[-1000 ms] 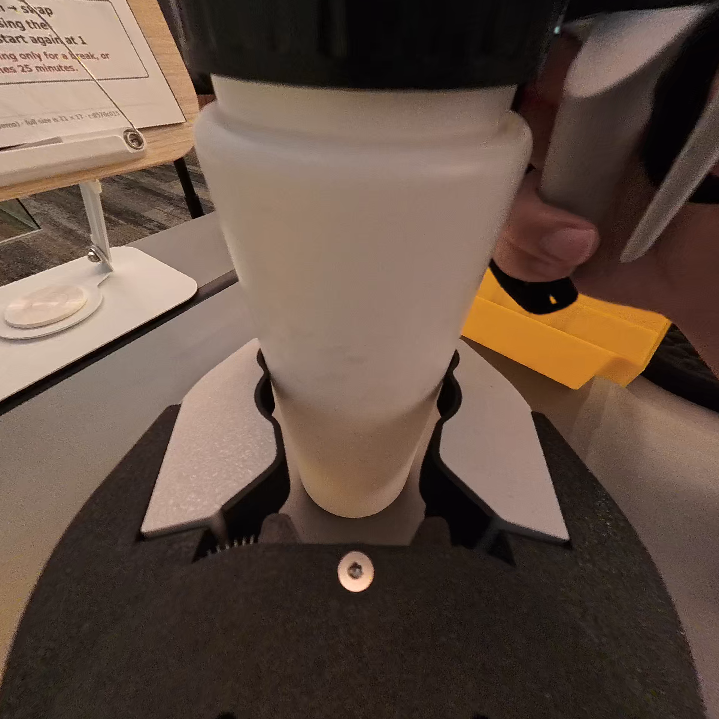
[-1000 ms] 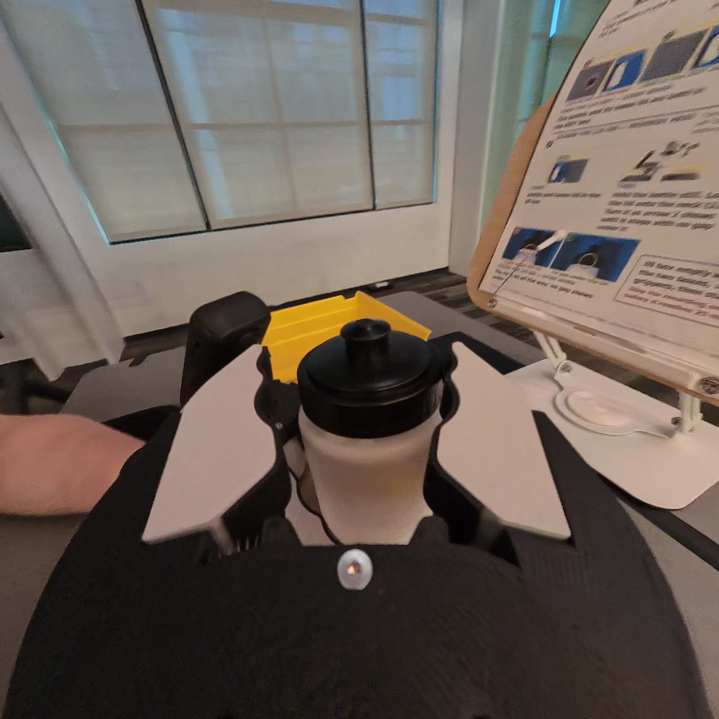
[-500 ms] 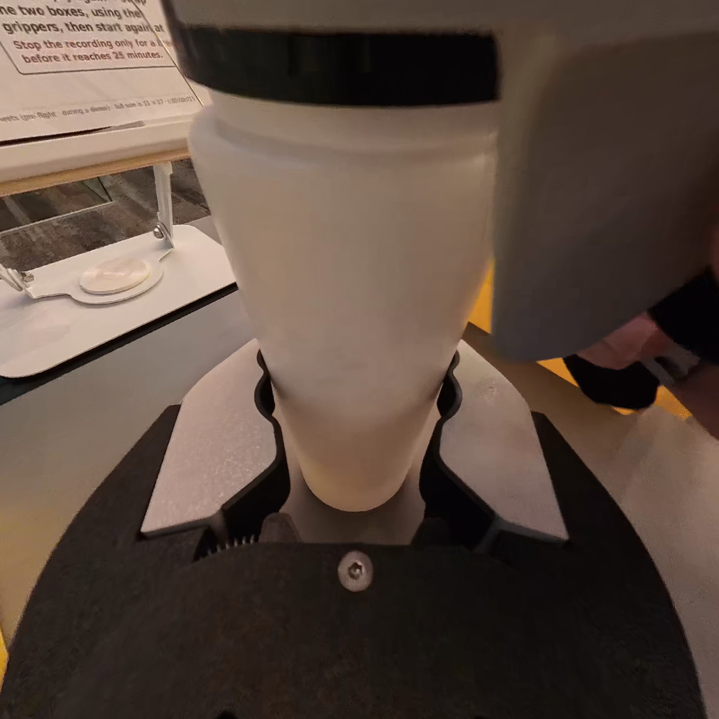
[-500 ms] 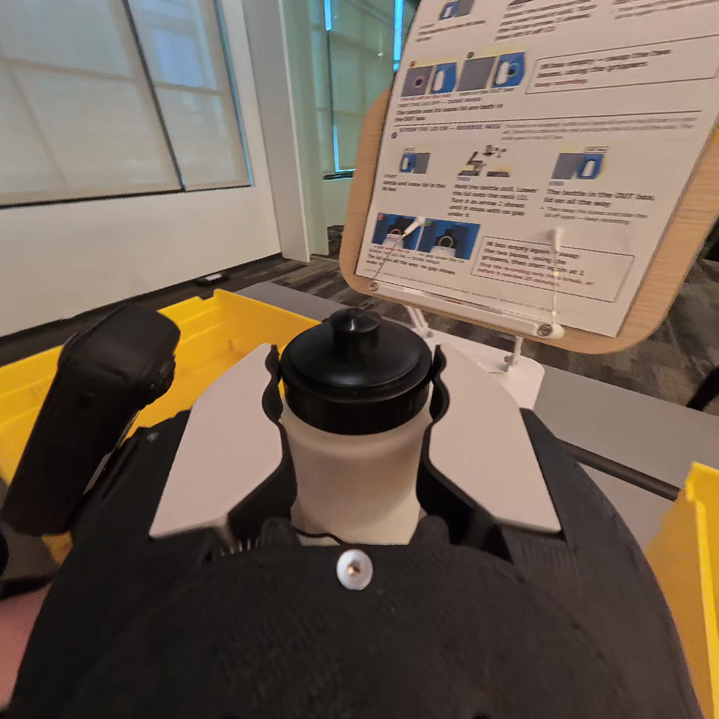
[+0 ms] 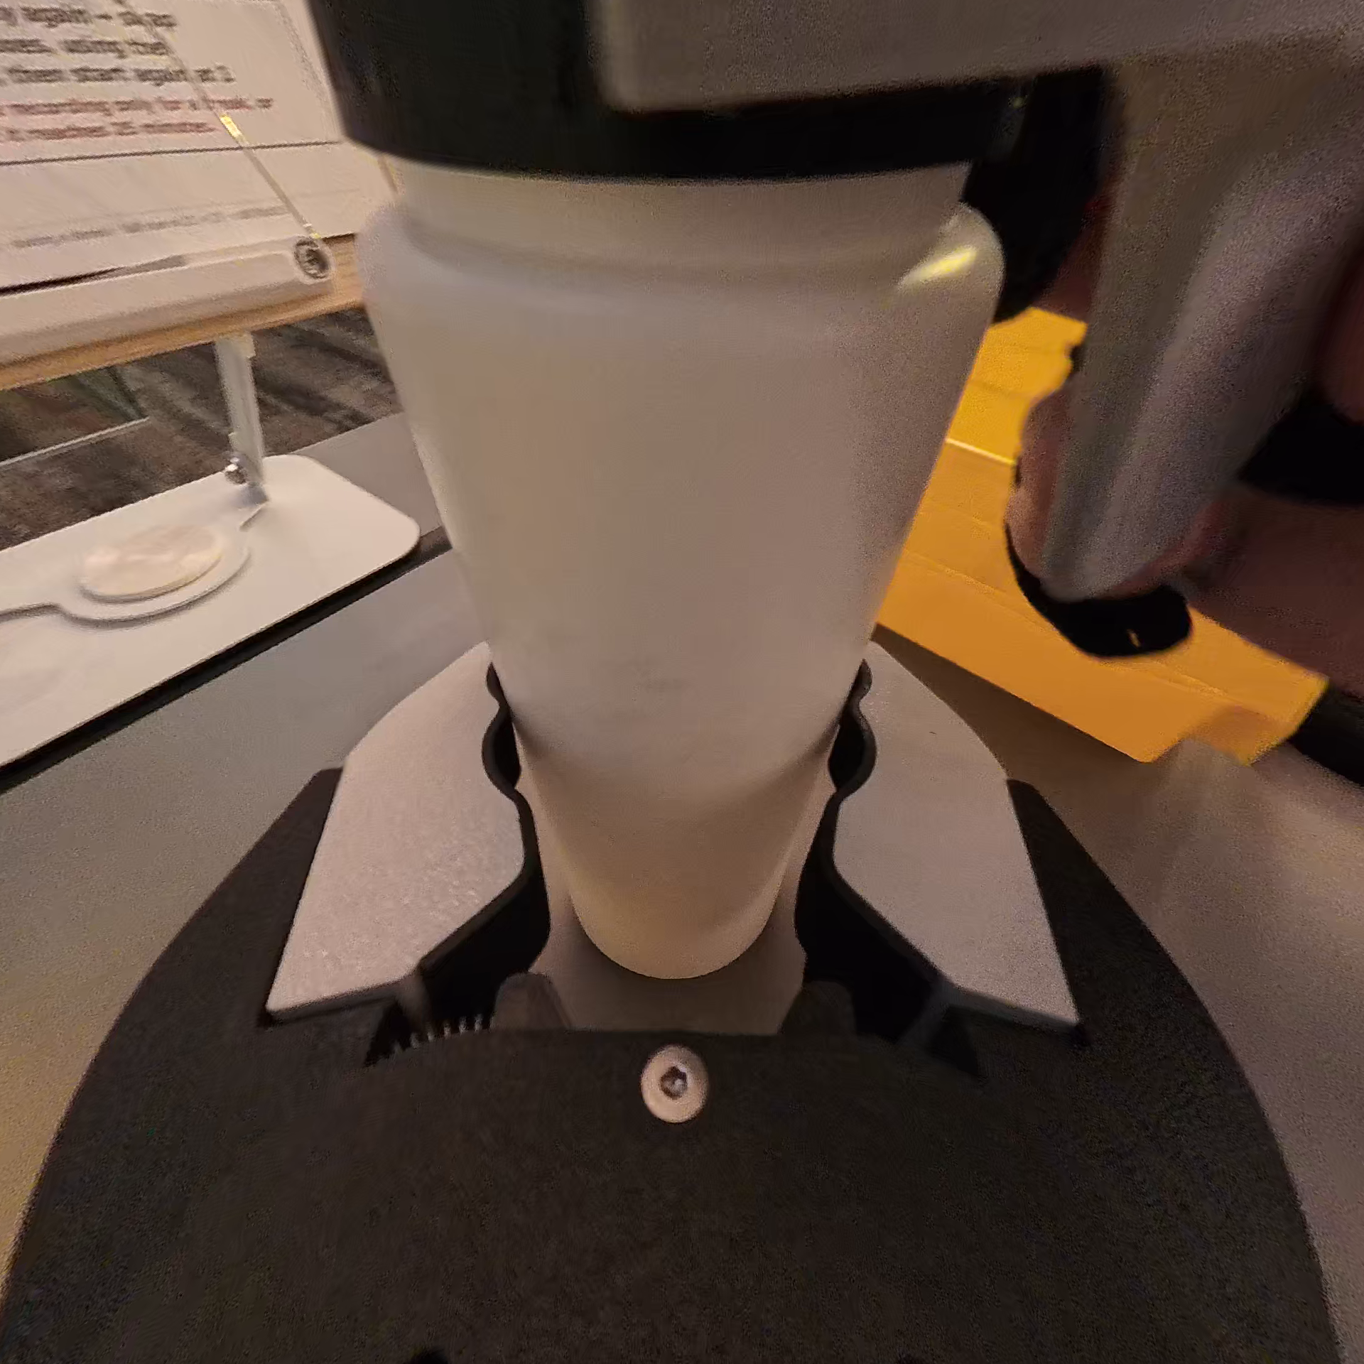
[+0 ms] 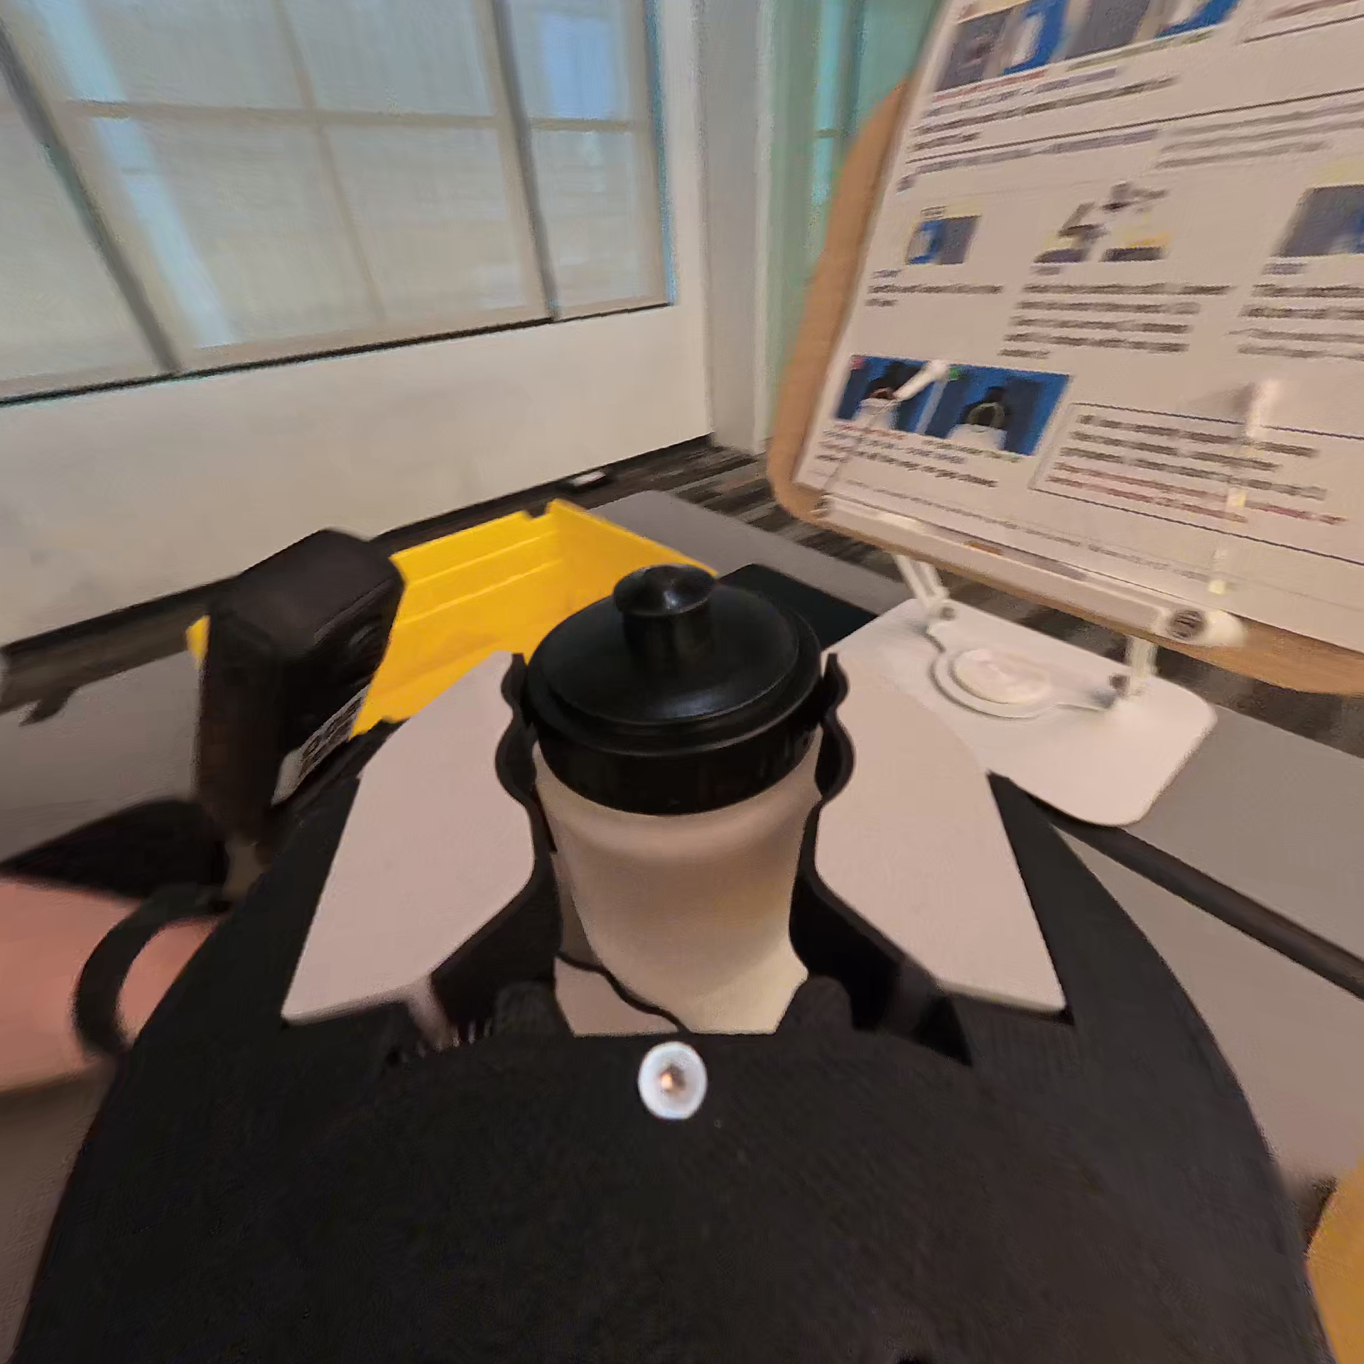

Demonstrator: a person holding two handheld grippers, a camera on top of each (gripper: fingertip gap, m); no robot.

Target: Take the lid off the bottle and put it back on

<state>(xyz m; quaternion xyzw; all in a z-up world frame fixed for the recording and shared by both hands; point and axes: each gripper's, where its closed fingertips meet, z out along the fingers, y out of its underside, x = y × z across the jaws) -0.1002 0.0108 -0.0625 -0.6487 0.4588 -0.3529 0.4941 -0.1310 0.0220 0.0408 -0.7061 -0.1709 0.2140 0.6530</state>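
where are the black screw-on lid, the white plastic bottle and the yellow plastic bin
black screw-on lid (image 6: 668, 705): right wrist view, domed top
white plastic bottle (image 5: 664, 531): left wrist view, mid body
yellow plastic bin (image 6: 502, 583): right wrist view, inner wall

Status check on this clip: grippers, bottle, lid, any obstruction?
Left gripper clamped on white bottle body. Right gripper closed around black lid, lid on the bottle. Nothing in the way; yellow bin behind.

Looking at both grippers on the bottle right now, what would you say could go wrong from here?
The left gripper clamps only the tapered lower part of the white bottle, so twisting might spin or tip it. The right gripper grips the black lid at its rim and could slip. Both views are motion-blurred, so alignment is uncertain.
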